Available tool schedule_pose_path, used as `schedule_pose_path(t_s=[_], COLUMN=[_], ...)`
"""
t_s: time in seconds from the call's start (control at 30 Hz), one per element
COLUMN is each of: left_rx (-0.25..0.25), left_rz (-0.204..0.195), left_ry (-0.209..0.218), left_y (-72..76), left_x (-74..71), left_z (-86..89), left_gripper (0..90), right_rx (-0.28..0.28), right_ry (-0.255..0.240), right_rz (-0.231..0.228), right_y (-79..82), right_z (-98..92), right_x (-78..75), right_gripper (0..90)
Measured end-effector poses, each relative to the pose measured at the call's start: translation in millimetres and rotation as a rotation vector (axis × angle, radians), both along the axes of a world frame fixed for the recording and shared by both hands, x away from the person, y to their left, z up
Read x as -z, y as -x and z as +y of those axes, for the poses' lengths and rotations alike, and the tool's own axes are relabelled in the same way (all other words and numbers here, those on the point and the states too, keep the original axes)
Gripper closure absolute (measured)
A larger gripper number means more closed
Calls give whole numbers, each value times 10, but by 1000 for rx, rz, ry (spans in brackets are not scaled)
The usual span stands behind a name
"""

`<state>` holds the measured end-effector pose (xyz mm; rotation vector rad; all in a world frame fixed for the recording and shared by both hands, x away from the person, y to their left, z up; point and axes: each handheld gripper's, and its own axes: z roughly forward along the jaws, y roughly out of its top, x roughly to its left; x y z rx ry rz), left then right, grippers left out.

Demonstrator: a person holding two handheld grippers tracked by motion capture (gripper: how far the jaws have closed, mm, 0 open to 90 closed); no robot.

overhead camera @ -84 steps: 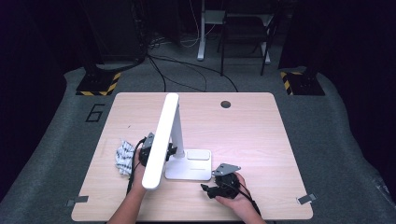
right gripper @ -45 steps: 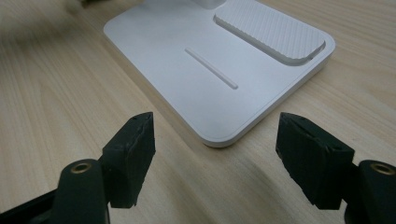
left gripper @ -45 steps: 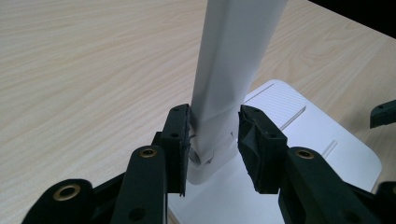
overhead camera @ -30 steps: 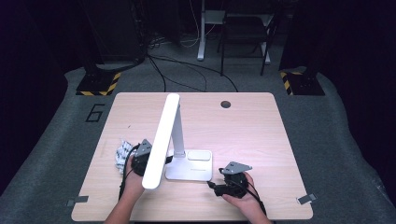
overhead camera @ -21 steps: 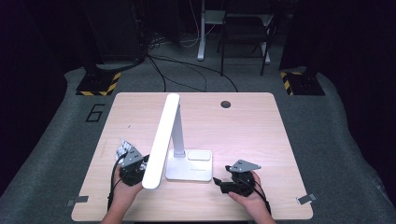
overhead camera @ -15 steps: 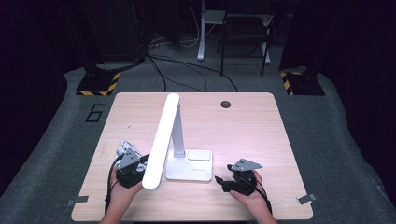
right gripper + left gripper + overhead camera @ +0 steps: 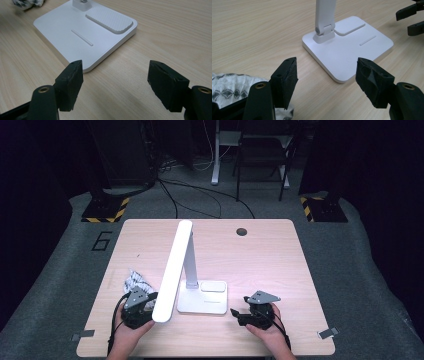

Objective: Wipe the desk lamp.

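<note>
Lamp (image 7: 192, 285) stood near the bench's front edge, roughly mid-width, its base (image 7: 348, 46) flat on the bench, its long head running front to back and overhanging toward the left gripper (image 7: 136, 306). Left jaws had just been opening and stood wide with nothing between them; the base lay just ahead. Right gripper (image 7: 117, 85) also gaped empty, facing the base's corner. Patterned cloth (image 7: 229, 86) lay touching the left gripper.
</note>
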<state>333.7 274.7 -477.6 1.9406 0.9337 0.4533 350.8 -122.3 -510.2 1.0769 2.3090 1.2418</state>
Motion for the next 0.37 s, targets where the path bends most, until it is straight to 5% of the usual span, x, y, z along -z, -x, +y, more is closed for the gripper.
schedule_pose_path(t_s=[0.37], left_rx=[-34], left_rz=[24], left_ry=[45], left_y=[21], left_x=[56], left_z=[95], left_gripper=[344], right_rx=[9], right_ry=[10], right_rz=[-3], right_y=[1], right_z=[-3], right_x=[9], right_gripper=[286])
